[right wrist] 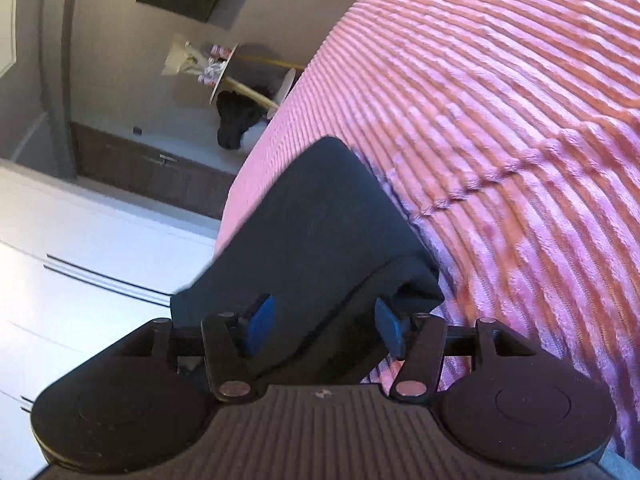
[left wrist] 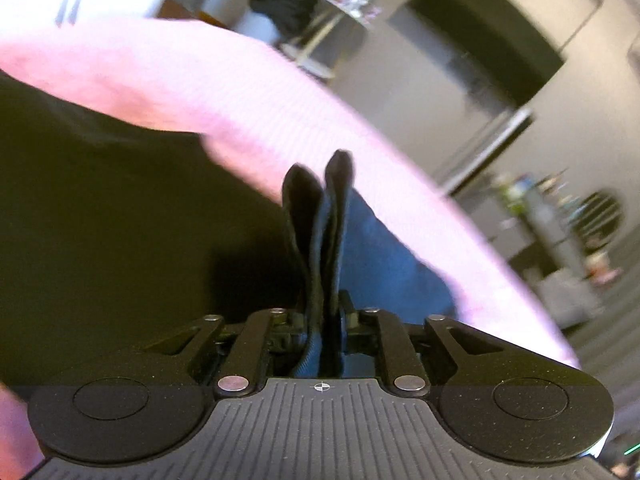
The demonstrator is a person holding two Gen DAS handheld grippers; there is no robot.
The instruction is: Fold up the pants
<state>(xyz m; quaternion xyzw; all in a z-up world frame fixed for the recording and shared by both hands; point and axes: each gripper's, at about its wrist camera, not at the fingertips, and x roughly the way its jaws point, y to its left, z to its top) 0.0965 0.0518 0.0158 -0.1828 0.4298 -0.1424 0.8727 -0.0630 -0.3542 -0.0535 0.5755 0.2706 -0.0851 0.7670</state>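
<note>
In the left wrist view the dark navy pants (left wrist: 100, 220) fill the left side, lying on a pink ribbed bedspread (left wrist: 280, 120). My left gripper (left wrist: 320, 172) has its two black fingers almost together, with a strip of the pants' fabric pinched between them. A blue fold (left wrist: 380, 264) hangs to their right. In the right wrist view a folded part of the pants (right wrist: 312, 216) lies over my right gripper (right wrist: 324, 324) and hides its fingertips. The blue pads (right wrist: 260, 320) stand wide apart on either side of the cloth and do not press it.
The bedspread (right wrist: 500, 120) covers the bed to the right, and its edge drops off on the left. Beyond it are white cupboard doors (right wrist: 80, 248), a small round table with a glass vase (right wrist: 212, 68), a dark heap of clothes (right wrist: 236, 120) and a wall screen (left wrist: 492, 40).
</note>
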